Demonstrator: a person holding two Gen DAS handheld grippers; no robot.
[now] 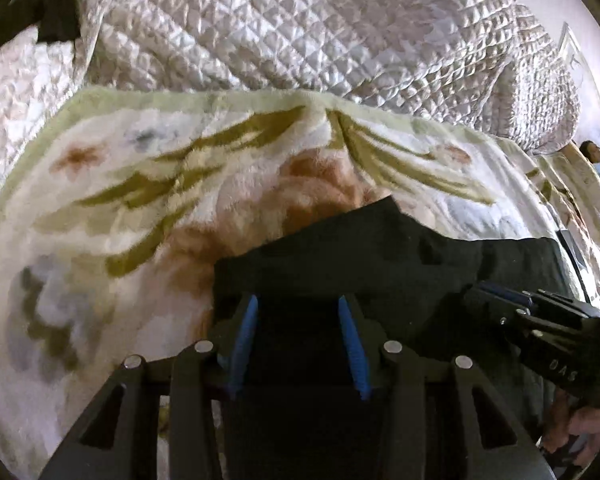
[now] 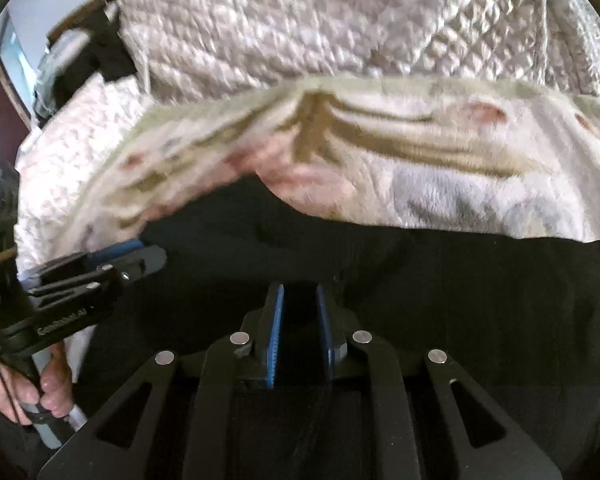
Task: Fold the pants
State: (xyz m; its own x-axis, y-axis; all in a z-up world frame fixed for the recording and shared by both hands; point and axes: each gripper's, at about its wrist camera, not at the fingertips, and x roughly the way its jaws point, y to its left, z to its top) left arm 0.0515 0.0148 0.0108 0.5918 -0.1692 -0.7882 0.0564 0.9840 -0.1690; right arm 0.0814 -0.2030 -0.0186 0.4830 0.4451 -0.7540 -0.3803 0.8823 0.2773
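I hold both grippers low and level over a bed, side by side, each pointing forward across the black pants (image 1: pixel 340 264). My left gripper (image 1: pixel 298 308) has its blue-padded fingers (image 1: pixel 246 332) set moderately apart, with dark cloth lying between them; I cannot tell whether they pinch it. My right gripper (image 2: pixel 299 300) has its fingers (image 2: pixel 275 332) drawn to a narrow gap, also over dark cloth, and I cannot tell whether fabric is caught there. In the right wrist view, my left hand (image 2: pixel 48 392) wraps a grey handle at the lower left.

The pants are matte black and soft, bunched in a low mound with one pointed fold standing up. They rest on a fluffy cream blanket (image 1: pixel 140 184) printed with olive leaves and peach flowers. Beyond it rises a shiny, quilted, diamond-stitched white bedspread (image 1: pixel 300 28). A dark garment (image 1: pixel 56 16) lies at the far left edge of the bed. A person (image 1: pixel 594 152) is small at the far right.
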